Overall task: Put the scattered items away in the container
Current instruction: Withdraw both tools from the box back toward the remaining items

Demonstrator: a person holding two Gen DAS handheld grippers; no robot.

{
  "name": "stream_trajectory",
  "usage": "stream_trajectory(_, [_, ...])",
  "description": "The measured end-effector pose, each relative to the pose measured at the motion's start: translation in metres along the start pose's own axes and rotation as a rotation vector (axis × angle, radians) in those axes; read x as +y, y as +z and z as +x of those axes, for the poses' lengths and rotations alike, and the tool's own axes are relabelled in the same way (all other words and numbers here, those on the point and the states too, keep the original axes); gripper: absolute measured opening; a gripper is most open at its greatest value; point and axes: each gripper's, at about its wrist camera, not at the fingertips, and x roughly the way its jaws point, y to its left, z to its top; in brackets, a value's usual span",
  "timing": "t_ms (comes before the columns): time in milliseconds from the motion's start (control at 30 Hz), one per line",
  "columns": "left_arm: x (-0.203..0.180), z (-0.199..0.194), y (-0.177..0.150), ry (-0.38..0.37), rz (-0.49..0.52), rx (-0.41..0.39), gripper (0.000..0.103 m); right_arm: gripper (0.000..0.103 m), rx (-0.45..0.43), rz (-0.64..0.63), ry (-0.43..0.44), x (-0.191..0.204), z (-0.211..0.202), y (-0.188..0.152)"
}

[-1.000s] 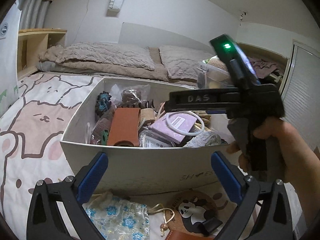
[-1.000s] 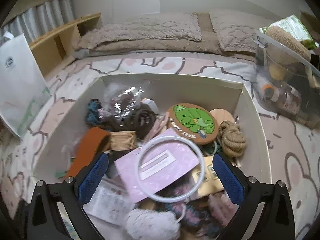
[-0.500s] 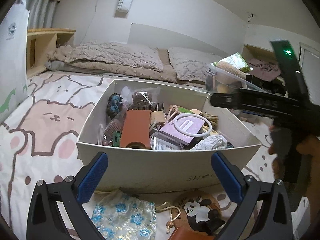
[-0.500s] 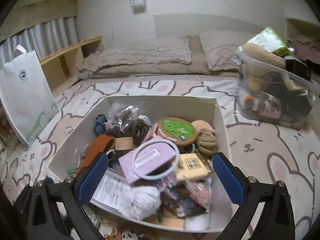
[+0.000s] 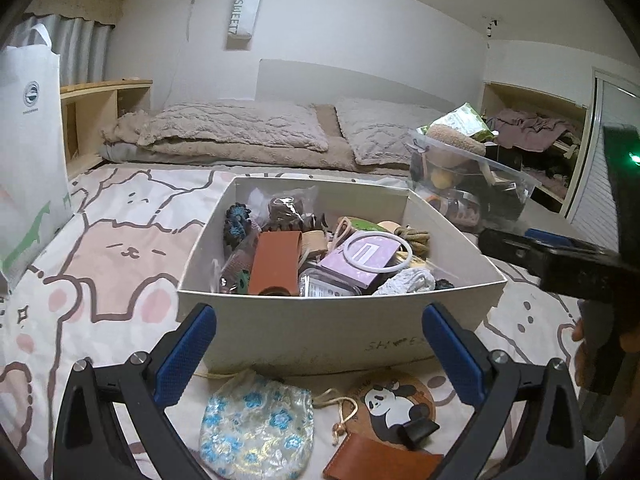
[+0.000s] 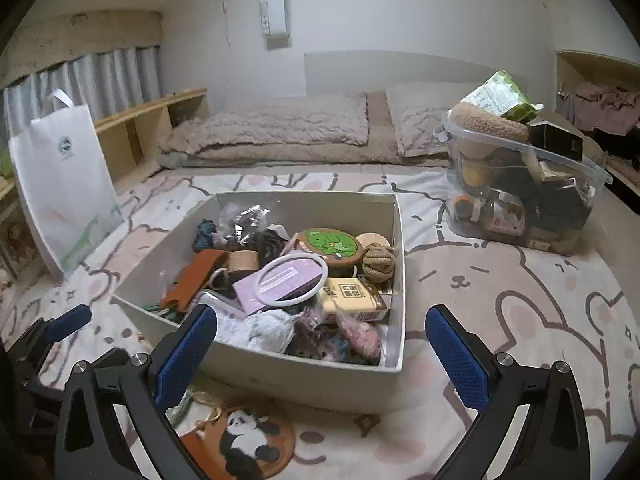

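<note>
Both grippers spread wide, holding nothing.
We read "SWEET" on the wall hanging [image 5: 243, 12] beyond the box [image 5: 320, 332]; left gripper [image 5: 320, 344], right gripper [image 6: 320, 344].

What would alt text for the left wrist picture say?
An open left gripper faces a white box full of small items on a bear-print bedspread. A floral pouch, panda coaster and brown wallet lie before the box.

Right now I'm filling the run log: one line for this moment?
left gripper: open, empty | right gripper: open, empty | box: full | outside: floral pouch, panda coaster, brown wallet
</note>
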Motion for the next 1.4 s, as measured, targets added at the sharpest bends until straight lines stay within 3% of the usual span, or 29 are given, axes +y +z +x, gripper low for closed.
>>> stream_trajectory(533, [-0.008, -0.059, 0.003, -0.007, -0.006, -0.028, 0.103, 0.103, -0.124, -0.039, 0.041, 0.002, -0.081, -0.017])
stream_trajectory(800, [-0.015, -0.088, 0.007, 0.02, 0.01, -0.046, 0.103, 0.103, -0.145, -0.03, 0.072, -0.005, -0.105, -0.025])
stream_trajectory(1400, [-0.001, -0.166, -0.001, 0.095, -0.02, -0.084, 0.103, 0.103, -0.207, -0.063, 0.05, 0.012, -0.166, -0.041])
